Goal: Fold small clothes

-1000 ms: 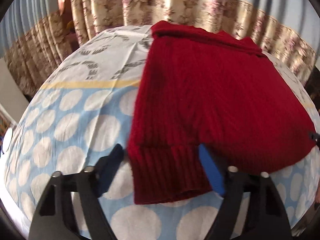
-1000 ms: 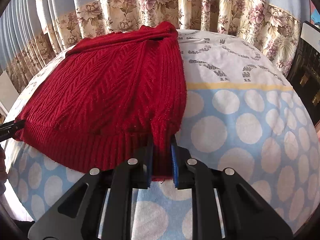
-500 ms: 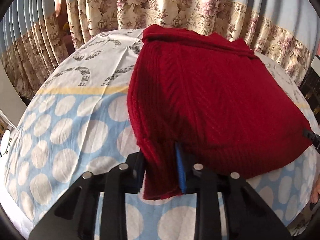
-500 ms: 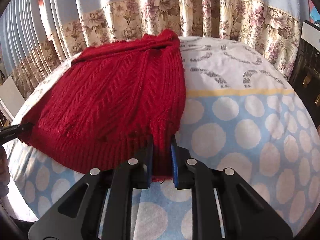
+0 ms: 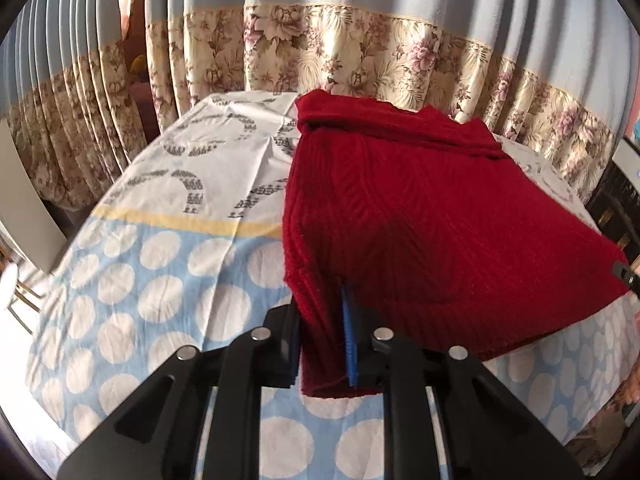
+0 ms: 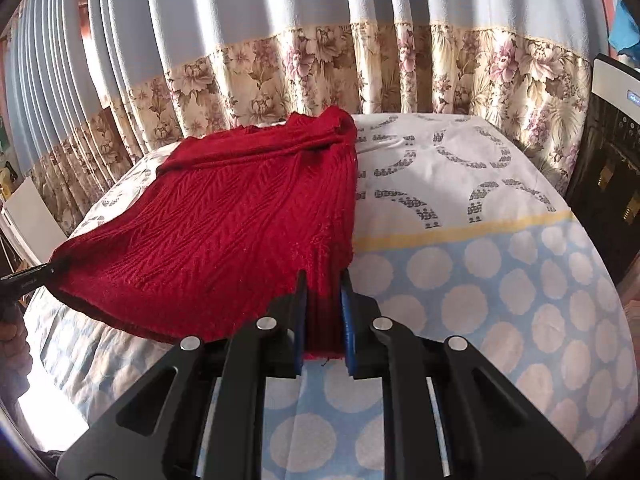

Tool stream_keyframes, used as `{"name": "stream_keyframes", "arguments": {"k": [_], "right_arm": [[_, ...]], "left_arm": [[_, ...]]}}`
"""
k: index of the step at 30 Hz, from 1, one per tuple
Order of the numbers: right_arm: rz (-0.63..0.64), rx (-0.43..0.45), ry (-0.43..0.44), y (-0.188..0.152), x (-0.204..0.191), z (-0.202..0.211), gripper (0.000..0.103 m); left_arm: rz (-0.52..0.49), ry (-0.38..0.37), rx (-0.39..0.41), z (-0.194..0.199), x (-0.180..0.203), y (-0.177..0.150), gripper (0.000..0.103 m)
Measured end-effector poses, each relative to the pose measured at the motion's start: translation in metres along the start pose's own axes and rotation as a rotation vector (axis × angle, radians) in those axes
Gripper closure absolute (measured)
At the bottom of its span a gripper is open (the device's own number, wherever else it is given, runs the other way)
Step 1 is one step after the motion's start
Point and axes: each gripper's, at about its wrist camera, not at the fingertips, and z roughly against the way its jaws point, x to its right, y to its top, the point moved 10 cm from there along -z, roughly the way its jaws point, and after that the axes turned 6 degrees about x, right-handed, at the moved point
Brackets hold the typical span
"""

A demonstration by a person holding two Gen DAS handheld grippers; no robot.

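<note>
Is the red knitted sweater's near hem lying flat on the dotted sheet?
No: both grippers hold the red knitted sweater hem lifted off the dotted sheet.

Bright daylight, soft shadows, heavy fisheye edge distortion.

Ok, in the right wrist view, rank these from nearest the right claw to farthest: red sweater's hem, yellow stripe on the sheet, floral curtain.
1. Red sweater's hem: clamped in the right claw.
2. Yellow stripe: mid-sheet, ahead and to the right.
3. Floral curtain: behind the table's far edge.
</note>
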Motion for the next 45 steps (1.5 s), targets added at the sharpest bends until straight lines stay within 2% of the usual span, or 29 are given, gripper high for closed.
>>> {"name": "stream_keyframes", "arguments": {"k": [5, 9, 13, 18, 25, 29, 32, 36, 41, 43, 45], "right_arm": [[0.000, -0.012, -0.002, 0.007, -0.001, 0.004, 0.088], [0.019, -0.020, -0.002, 0.019, -0.005, 0.001, 0.088], [0.020, 0.014, 0.006, 0.049, -0.008, -0.003, 0.088], [0.022, 0.046, 0.022, 0.104, -0.008, -0.029, 0.088], [0.031, 0.089, 0.007, 0.190, -0.004, -0.099, 0.088], [0.031, 0.087, 0.000, 0.227, 0.002, -0.146, 0.088], [0.021, 0.062, -0.010, 0.243, 0.007, -0.189, 0.088], [0.000, 0.020, -0.032, 0.250, 0.015, -0.250, 0.088], [-0.003, -0.031, -0.076, 0.251, 0.022, -0.315, 0.086], [-0.002, -0.045, -0.094, 0.251, 0.024, -0.334, 0.083], [-0.018, -0.046, -0.141, 0.257, 0.037, -0.352, 0.078]], "left_arm": [[0.014, -0.018, 0.004, 0.004, -0.002, 0.007, 0.086], [-0.013, -0.013, 0.033, 0.005, 0.001, 0.028, 0.086], [-0.039, -0.014, 0.064, 0.000, 0.004, 0.063, 0.086], [-0.058, -0.004, 0.106, -0.018, 0.004, 0.124, 0.086], [-0.056, 0.022, 0.144, -0.075, 0.006, 0.215, 0.086], [-0.043, 0.032, 0.157, -0.118, 0.006, 0.264, 0.086], [-0.040, 0.043, 0.138, -0.158, 0.007, 0.285, 0.086], [-0.023, 0.066, 0.089, -0.220, 0.004, 0.295, 0.086], [-0.035, 0.117, 0.002, -0.299, 0.001, 0.290, 0.086], [-0.020, 0.118, -0.021, -0.320, 0.000, 0.293, 0.080], [0.040, 0.083, -0.058, -0.340, -0.004, 0.297, 0.073]]}}
